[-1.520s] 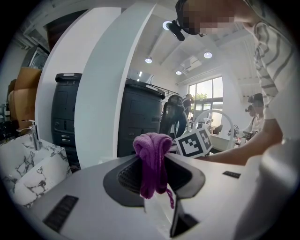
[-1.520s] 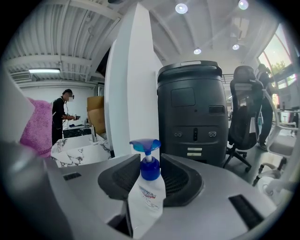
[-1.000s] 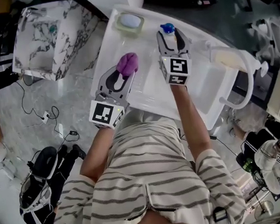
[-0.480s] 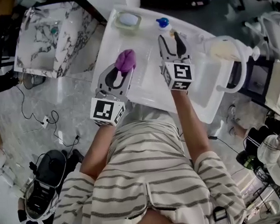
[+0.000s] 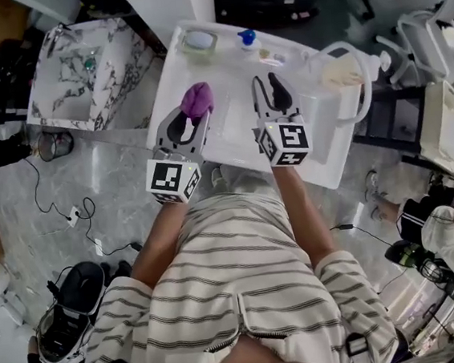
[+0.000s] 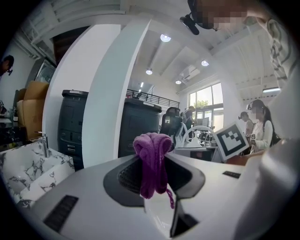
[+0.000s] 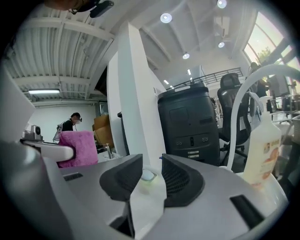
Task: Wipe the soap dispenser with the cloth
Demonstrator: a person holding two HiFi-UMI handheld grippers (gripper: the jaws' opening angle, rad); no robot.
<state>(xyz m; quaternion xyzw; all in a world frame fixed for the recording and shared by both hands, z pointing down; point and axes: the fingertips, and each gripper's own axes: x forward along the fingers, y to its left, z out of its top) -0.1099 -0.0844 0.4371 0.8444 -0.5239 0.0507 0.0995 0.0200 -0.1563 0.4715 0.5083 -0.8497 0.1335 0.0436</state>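
Okay, so the right gripper (image 5: pixel 267 85) has just backed off the soap dispenser (image 5: pixel 246 37). A second ago its jaws were straddling that blue-topped bottle. Now it's pulled back toward the person and lifted, and the jaws are closing on nothing at all. Looking along them, all I see in the gap is bare bench (image 5: pixel 228 80) and the little soap dish (image 5: pixel 198 41) way beyond.

The left gripper (image 5: pixel 192 117) has come up a bit too, and it's still clamped on the purple cloth (image 5: pixel 197 99), which sits bunched at the tips with a tail hanging down.

The dispenser is standing on its own at the far edge of the bench, just beside the soap dish. It's well apart from both grippers, ahead of the right one and off to the right of the cloth.

My read is that the bottle has just been set down, not picked up. So either the wipe is finished or the person is resetting for another go, and I honestly can't tell which. If there's more wiping to do, the cloth has to travel forward and across to reach it.
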